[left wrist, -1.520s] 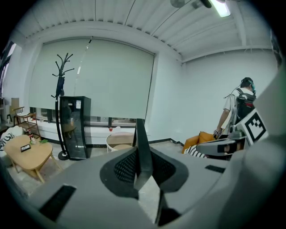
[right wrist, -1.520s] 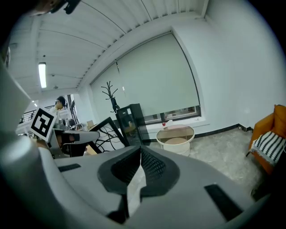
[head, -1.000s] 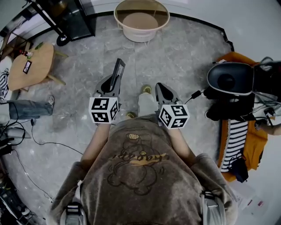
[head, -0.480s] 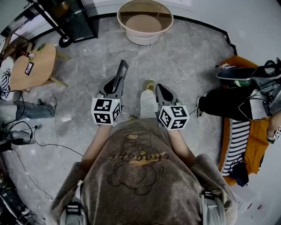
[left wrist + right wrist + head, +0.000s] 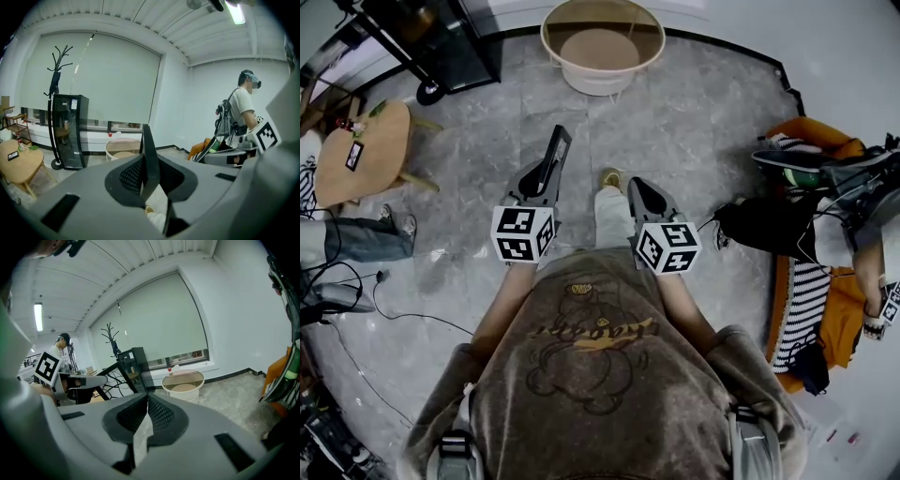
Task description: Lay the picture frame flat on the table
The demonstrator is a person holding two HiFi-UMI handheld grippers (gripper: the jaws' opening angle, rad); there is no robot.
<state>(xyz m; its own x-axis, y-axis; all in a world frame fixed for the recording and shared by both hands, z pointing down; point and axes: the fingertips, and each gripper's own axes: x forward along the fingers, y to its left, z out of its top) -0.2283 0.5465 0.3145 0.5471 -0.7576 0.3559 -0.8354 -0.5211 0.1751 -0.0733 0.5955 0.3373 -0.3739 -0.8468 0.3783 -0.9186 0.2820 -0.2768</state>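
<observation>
Grey marbled floor (image 5: 703, 131) fills the head view, wide and bare through the middle. The left gripper (image 5: 536, 187) is pinching the picture frame (image 5: 555, 150), a thin dark slab held edge-on between the pads. It sticks out past the fingertips, in the air above the floor. The right gripper (image 5: 639, 190) sits alongside, jaws pressed together and empty. Both hang just in front of the person's chest, with a shoe (image 5: 610, 177) showing between them.

The low wooden tabletop (image 5: 384, 141) is off at the left edge, well apart from the frame, with a small dark item (image 5: 354, 155) lying on it. A jeans-clad leg (image 5: 352, 234) reaches in just below it. Ahead, a round cream basket-style table (image 5: 602, 80) stands near the wall. A black cabinet (image 5: 450, 42) takes the top-left corner. On the right, an orange mat (image 5: 844, 319) piled with dark gear crowds that side. Open floor lies between the grippers and the round table.
</observation>
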